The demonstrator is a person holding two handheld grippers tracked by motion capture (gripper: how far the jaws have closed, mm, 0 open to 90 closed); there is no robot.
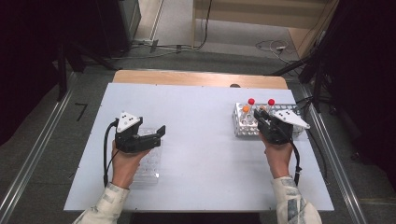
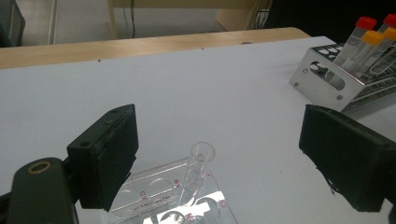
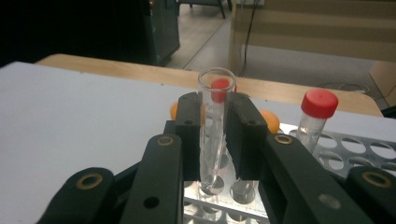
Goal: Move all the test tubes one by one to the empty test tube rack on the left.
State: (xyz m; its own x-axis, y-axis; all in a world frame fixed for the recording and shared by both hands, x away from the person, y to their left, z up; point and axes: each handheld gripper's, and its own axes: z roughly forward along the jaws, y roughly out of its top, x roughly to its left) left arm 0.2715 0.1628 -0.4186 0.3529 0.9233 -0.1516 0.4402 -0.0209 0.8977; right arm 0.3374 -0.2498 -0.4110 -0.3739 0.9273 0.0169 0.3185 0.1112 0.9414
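My right gripper (image 3: 217,109) is shut on a clear, uncapped glass test tube (image 3: 214,140), held upright just above a hole of the metal tube rack (image 3: 359,149). In the high view this gripper (image 1: 259,116) hovers over the rack (image 1: 242,127) at the table's right. My left gripper (image 2: 219,126) is open, with nothing between its jaws. Below it a clear plastic rack (image 2: 156,196) holds one uncapped glass tube (image 2: 198,165), leaning slightly. From above, the left gripper (image 1: 158,135) sits over that clear rack (image 1: 150,167).
Red-capped tubes (image 1: 251,101) and orange-capped tubes (image 1: 245,108) stand in the metal rack's far end; a red-capped tube (image 3: 315,116) stands right beside my right jaws. The white table (image 1: 201,140) lies between the two racks. Cables lie on the floor beyond.
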